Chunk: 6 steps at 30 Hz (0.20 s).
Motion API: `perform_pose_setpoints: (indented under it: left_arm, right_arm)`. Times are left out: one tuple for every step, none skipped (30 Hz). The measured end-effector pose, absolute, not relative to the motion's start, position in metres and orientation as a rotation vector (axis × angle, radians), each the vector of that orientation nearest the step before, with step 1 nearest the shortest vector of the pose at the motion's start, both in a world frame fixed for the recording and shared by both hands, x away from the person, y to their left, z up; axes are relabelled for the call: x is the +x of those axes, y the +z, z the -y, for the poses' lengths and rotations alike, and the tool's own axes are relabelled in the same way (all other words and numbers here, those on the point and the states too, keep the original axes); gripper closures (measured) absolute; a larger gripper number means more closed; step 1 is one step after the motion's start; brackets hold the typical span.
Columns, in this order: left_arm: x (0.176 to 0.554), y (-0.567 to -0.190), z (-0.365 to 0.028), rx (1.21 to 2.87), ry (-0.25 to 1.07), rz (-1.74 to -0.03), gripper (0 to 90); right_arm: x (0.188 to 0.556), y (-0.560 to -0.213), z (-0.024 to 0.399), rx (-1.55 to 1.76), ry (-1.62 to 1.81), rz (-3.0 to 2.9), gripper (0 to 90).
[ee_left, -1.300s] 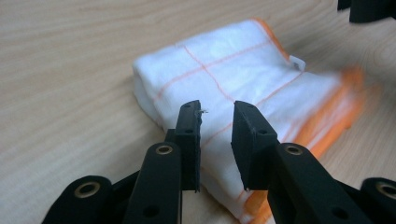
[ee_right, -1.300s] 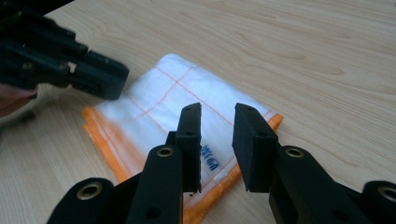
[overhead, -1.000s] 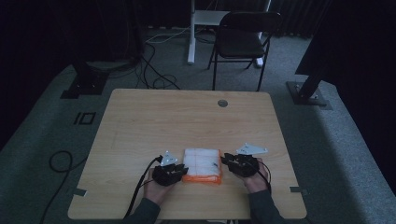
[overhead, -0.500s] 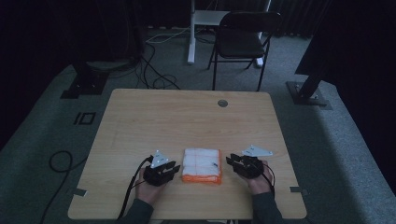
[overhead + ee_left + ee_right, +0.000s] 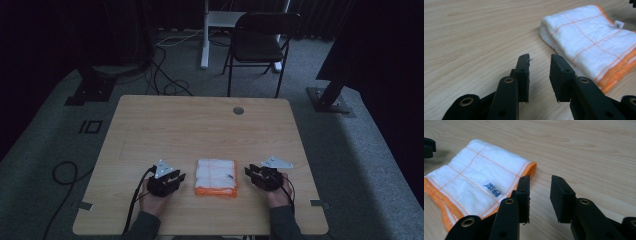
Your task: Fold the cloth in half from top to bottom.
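Light wood-grain bench [image 5: 200,130], rounded corners, small round grommet [image 5: 238,110] near its far edge, upper centre of the high view. Room is dim: grey carpet, black folding chair [image 5: 260,42] at top centre, a white stand leg [image 5: 205,35] beside it, dark frame feet at upper left & right, loose cables on the floor behind the bench.

Folded towel [image 5: 216,177] lies flat on the bench, lower centre of the high view, near the front edge, between the 2 grippers & touching neither. White w/ thin orange grid lines & orange stitched hem; roughly rectangular, long axis running front-to-back, hem edge toward the bottom of the frame. Small white tag w/ blue print on top, seen in the right gripper view.

Left gripper [image 5: 172,179] sits lower left of the towel, resting low over the bench; jaws have just been opening, now a moderate gap, nothing between them; in the left gripper view [image 5: 539,68] the towel is at upper right. Right gripper [image 5: 252,173] is lower right of the towel, jaws apart by a similar gap, empty; in the right gripper view [image 5: 539,188] the towel lies at left, its corner just behind the left jaw.
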State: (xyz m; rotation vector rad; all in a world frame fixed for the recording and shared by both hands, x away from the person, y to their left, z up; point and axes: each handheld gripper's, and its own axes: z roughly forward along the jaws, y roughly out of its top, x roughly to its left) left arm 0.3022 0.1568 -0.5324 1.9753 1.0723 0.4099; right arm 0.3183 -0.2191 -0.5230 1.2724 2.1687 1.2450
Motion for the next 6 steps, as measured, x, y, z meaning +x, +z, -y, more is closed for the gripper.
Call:
perform_pose_setpoints:
  left_arm:
    - [0.3026, -0.5326, -0.1573, 1.977, 0.416, -1.073, 69.9]
    - [0.303, -0.5329, -0.1578, 1.976, 0.417, -1.075, 69.8]
    - [0.3034, -0.5335, -0.158, 1.974, 0.418, -1.08, 69.8]
    - [0.3036, -0.5345, -0.158, 1.973, 0.419, -1.085, 69.7]
    - [0.3036, -0.5352, -0.1575, 1.977, 0.415, -1.088, 69.7]
    - [0.3035, -0.5358, -0.1565, 1.982, 0.416, -1.084, 69.5]
  right_arm:
    - [0.3188, -0.5235, 0.2198, 1.277, 1.249, -2.165, 69.3]
    - [0.3194, -0.5243, 0.2211, 1.283, 1.248, -2.161, 69.3]
    - [0.3194, -0.5243, 0.2211, 1.283, 1.248, -2.161, 69.3]
    - [0.3199, -0.525, 0.2216, 1.287, 1.245, -2.159, 69.3]
    - [0.3209, -0.5259, 0.2224, 1.289, 1.242, -2.159, 69.3]
    - [0.3233, -0.5276, 0.2237, 1.303, 1.239, -2.157, 69.3]
